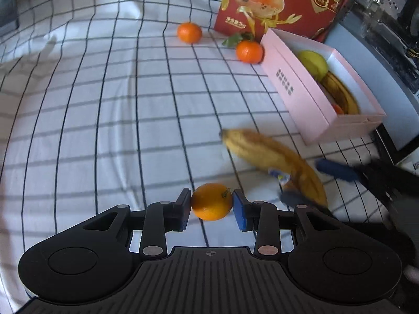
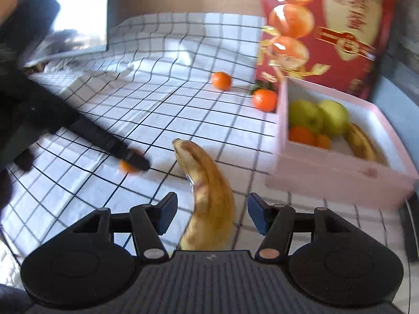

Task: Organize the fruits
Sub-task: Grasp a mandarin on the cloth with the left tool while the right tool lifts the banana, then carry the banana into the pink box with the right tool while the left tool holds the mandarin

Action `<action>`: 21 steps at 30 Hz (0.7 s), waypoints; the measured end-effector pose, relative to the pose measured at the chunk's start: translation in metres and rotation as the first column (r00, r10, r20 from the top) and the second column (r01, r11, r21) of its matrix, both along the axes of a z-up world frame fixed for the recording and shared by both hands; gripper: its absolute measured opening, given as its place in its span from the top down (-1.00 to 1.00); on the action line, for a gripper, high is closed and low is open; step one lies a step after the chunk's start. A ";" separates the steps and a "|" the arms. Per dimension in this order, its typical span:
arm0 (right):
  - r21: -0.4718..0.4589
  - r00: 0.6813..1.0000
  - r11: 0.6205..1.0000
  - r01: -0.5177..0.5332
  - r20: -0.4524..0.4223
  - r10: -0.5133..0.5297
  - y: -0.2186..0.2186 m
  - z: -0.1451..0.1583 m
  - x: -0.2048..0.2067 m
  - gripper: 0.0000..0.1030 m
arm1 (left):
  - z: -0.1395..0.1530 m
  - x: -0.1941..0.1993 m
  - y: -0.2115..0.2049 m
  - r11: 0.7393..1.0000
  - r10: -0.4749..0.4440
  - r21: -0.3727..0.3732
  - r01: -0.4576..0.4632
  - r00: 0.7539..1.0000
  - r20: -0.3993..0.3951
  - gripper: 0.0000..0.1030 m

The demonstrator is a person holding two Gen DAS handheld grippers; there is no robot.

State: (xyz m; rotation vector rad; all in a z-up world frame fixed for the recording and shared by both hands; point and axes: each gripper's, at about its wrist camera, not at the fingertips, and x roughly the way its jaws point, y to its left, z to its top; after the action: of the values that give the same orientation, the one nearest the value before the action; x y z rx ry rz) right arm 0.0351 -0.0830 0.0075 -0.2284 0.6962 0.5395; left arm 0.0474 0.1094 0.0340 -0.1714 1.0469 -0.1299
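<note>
Left wrist view: our left tool (image 1: 211,204) gripped a small orange (image 1: 212,202), both blue pads against its sides, above the checked cloth (image 1: 104,104). To its right we saw a blurred banana (image 1: 272,157) in our right tool (image 1: 301,183). Right wrist view: the right tool (image 2: 212,213) stood partly open around that banana (image 2: 209,198), with gaps visible on both sides; whether it pinched the fruit further back we could not tell. A pink box (image 2: 335,178) at right held two green apples (image 2: 319,116), small oranges and another banana. Two loose oranges (image 2: 221,80) lay beside a red carton (image 2: 327,26).
</note>
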 end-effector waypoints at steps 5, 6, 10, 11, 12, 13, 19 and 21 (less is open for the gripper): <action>-0.010 0.997 1.000 -0.013 -0.073 0.012 0.010 -0.011 0.031 -0.10 | 0.001 -0.021 -0.001 0.999 0.030 -0.010 -0.031 1.000 -0.009 0.24; -0.001 0.997 1.000 -0.016 -0.081 0.016 0.010 -0.011 0.034 -0.10 | 0.001 -0.023 -0.002 0.999 0.031 -0.012 -0.031 0.999 -0.010 0.24; -0.006 0.996 0.999 -0.032 -0.085 0.031 0.009 -0.011 0.033 0.03 | 0.000 -0.029 -0.009 1.000 0.028 -0.008 -0.028 0.999 -0.016 0.24; -0.010 0.996 0.999 -0.037 -0.082 0.036 0.008 -0.010 0.030 0.09 | 0.000 -0.029 -0.010 1.000 0.027 -0.008 -0.027 0.999 -0.017 0.24; -0.013 0.996 0.999 -0.048 -0.081 0.047 0.008 -0.009 0.027 0.23 | 0.000 -0.030 -0.011 1.000 0.025 -0.009 -0.025 1.000 -0.018 0.24; -0.016 0.996 0.998 -0.055 -0.078 0.053 0.007 -0.008 0.026 0.24 | 0.000 -0.030 -0.013 1.000 0.022 -0.011 -0.022 1.000 -0.018 0.24; 0.060 0.991 0.997 -0.043 -0.122 0.050 -0.012 0.002 0.020 0.28 | 0.003 -0.027 -0.025 1.000 -0.015 -0.022 0.015 1.000 -0.008 0.24; 0.095 0.994 0.995 -0.025 -0.104 0.035 -0.023 0.016 0.015 0.28 | 0.008 -0.023 -0.028 0.999 -0.024 -0.032 0.024 1.000 0.005 0.24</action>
State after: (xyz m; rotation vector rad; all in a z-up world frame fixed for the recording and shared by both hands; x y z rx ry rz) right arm 0.0505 -0.1056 0.0231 -0.1232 0.7691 0.6150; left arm 0.0246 0.0817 0.0419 -0.1871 1.0427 -0.1685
